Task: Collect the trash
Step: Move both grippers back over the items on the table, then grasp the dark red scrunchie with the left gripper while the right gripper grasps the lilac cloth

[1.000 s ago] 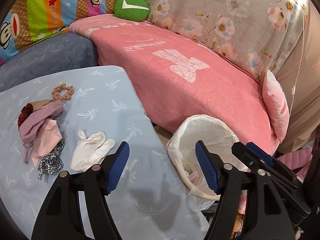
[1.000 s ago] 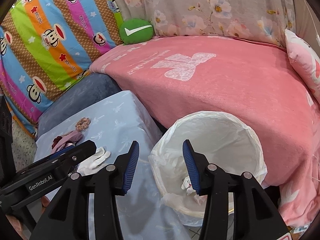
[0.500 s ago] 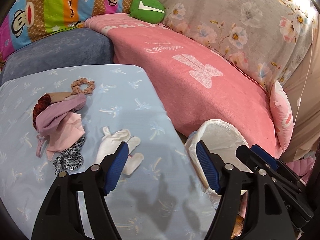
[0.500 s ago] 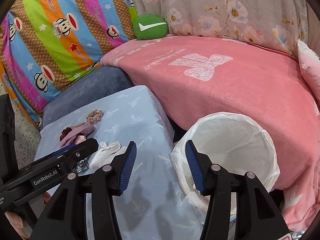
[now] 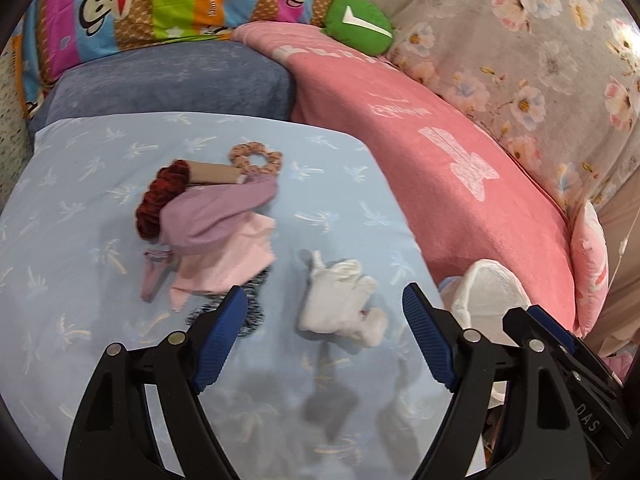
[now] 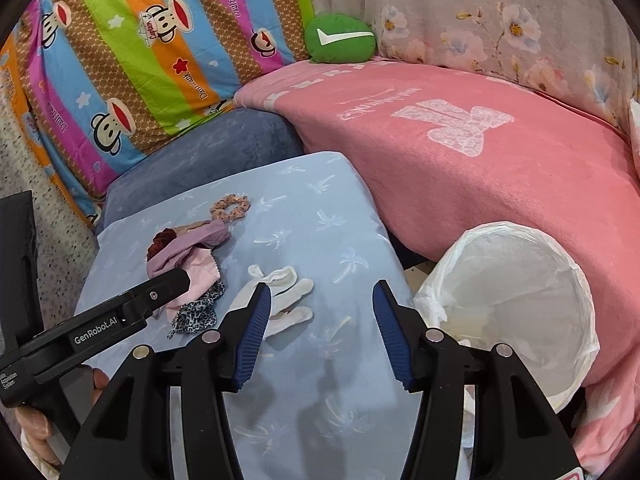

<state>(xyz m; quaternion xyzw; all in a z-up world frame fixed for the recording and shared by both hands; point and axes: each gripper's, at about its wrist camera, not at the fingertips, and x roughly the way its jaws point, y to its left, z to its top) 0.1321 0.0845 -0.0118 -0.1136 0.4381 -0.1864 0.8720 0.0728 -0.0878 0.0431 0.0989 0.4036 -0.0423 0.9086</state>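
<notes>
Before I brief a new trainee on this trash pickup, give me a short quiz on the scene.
1. True or false: the left gripper is clamped on the crumpled white tissue.
2. The lined trash bin stands on which side of the blue-covered table in the right wrist view: A left, B right?
3. Fill in: the peach scrunchie lies next to a cardboard ____.

Key: 1 false, both grippers are open; 2 B; 3 tube.
</notes>
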